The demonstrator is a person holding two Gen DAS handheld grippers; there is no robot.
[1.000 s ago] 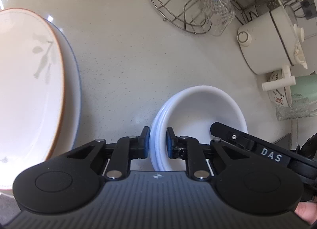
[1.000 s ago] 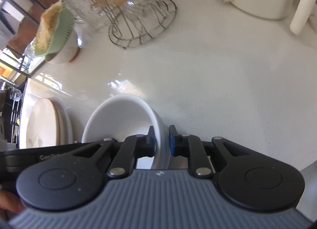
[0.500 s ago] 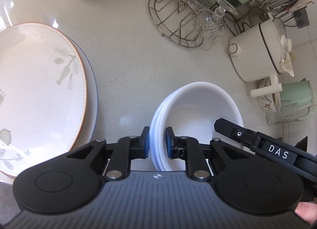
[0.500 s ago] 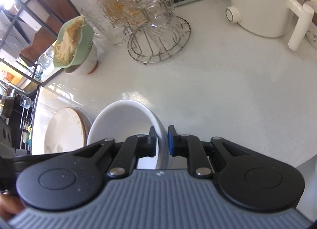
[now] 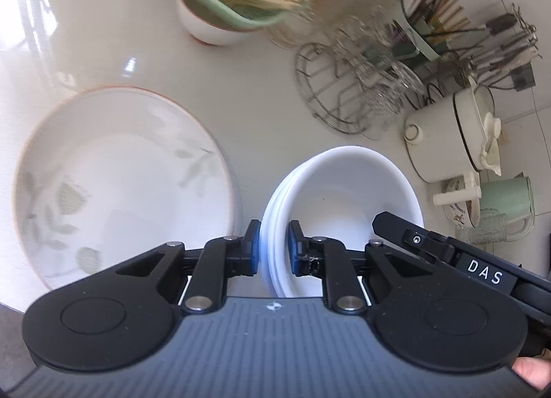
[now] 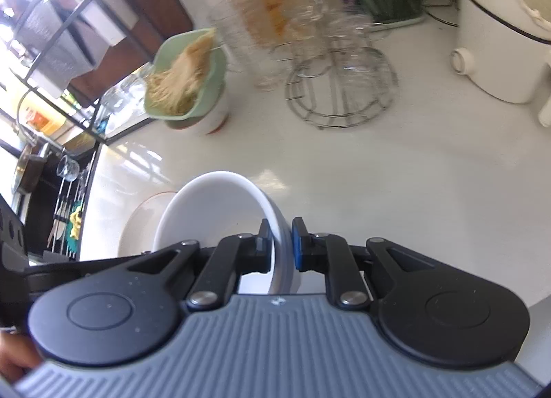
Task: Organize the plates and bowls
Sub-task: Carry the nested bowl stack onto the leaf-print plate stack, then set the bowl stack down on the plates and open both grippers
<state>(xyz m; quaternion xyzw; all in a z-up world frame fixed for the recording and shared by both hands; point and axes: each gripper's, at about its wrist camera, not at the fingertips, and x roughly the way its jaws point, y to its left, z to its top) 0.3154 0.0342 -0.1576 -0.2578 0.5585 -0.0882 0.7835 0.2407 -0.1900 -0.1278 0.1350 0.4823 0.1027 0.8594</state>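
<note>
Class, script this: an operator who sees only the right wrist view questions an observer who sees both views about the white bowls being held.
Operator: My right gripper pinches the bowl stack. Where is the left gripper?
Observer: The left gripper is shut on the stack's rim, on the side across from yours.
Operator: I glimpse a plate edge behind the stack. What is it?
Observer: The plate lies flat beside the stack and has a leaf pattern inside an orange rim.
</note>
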